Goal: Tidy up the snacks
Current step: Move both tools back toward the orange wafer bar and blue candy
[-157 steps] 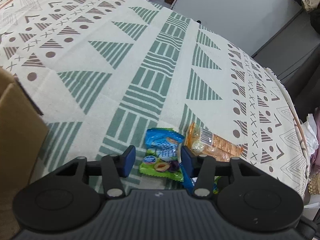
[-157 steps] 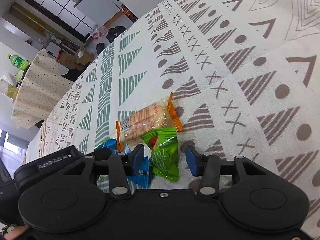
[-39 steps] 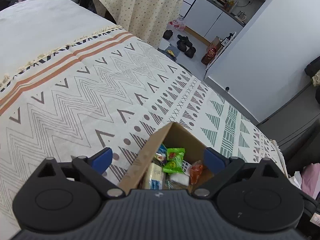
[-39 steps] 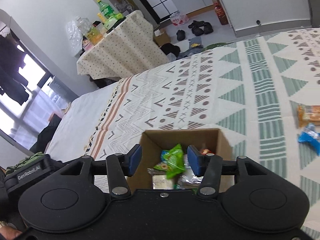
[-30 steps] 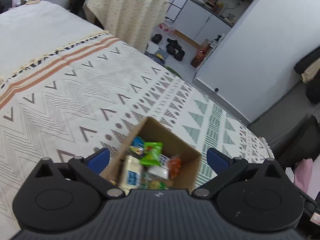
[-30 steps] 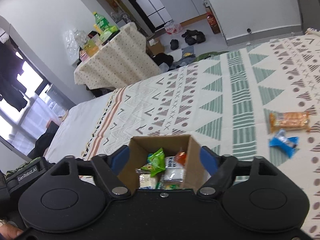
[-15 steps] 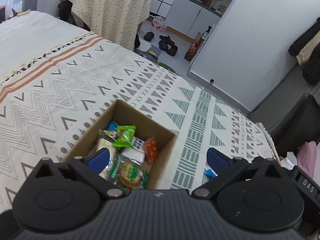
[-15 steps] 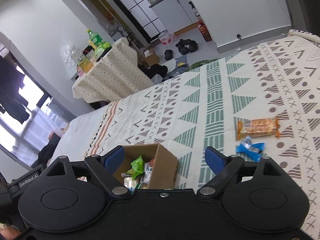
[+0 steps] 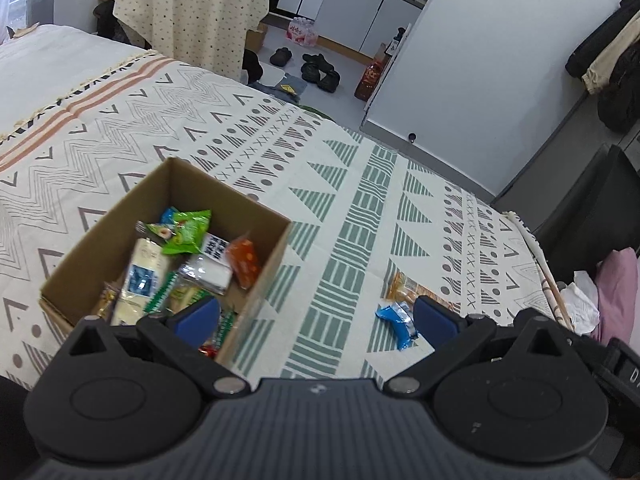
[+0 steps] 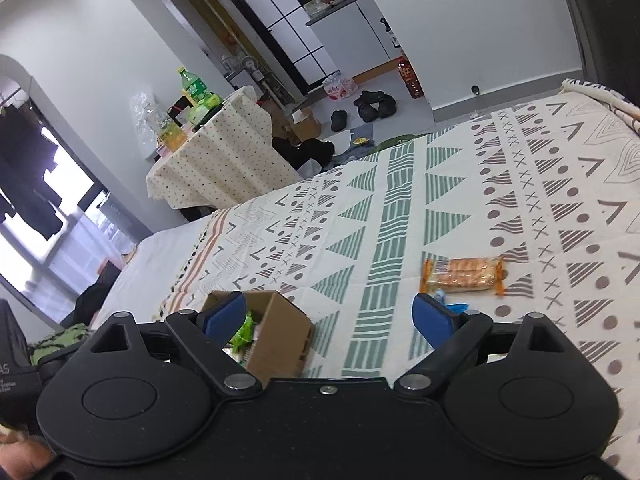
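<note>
- Both grippers have swung away from above the cardboard box (image 9: 256, 276), which now sits lower left in each view.
- Square, brown and open-topped, the box holds crinkly packets, a green packet (image 9: 188, 232) uppermost.
- Left gripper (image 9: 316, 316) is spread wide, empty.
- Right gripper (image 10: 330, 316) is opening, nothing between.
- A blue wrapper (image 9: 394, 320) and an orange biscuit pack (image 10: 462, 274) lie on the patterned woven cloth (image 9: 360, 208).

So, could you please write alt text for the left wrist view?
An open cardboard box full of snack packets sits on a patterned bedspread, seen past the left gripper with empty jaws wide apart. A blue packet and an orange packet lie loose beside it.
</note>
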### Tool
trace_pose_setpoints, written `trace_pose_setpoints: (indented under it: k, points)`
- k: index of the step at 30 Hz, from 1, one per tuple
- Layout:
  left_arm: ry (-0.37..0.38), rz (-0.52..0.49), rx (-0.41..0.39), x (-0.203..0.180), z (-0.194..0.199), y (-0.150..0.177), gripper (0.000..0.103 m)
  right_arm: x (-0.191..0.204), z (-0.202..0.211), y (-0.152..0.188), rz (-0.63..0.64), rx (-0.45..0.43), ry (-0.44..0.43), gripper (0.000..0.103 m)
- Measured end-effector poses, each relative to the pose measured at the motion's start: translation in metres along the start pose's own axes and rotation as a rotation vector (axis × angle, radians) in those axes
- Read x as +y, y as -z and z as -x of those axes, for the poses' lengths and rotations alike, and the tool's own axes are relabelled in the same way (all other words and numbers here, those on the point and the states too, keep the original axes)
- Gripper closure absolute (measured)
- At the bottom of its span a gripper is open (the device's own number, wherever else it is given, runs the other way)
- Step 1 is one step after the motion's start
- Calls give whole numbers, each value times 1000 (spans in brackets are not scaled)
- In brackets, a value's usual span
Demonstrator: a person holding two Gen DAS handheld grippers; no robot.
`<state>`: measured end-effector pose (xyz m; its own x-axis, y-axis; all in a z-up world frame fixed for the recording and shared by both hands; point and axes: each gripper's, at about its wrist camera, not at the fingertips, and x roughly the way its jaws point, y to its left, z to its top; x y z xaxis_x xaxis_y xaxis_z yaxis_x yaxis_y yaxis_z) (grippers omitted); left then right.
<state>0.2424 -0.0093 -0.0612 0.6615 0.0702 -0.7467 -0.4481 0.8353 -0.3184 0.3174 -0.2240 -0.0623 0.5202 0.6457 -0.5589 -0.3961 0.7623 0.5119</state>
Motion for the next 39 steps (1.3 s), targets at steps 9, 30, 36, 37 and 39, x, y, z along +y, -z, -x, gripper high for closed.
trace_pose_setpoints:
  k: [9,30,36,37,39]
  points:
    - [-9,-7,5,-26,-25,12,0,-36,-4,2,-30,19,38,13]
    - [1,26,87,-75,-121,32,8,-104,-20,-12,-105,-7,114,14]
    - [7,67,146,-77,-156,36,25,-117,-45,-9,-117,49,136,17]
    - [14,76,160,-77,-162,37,29,-118,-49,-9,-119,56,139,18]
    - [18,89,183,-77,-173,37,34,-121,-55,-9,-120,66,142,20]
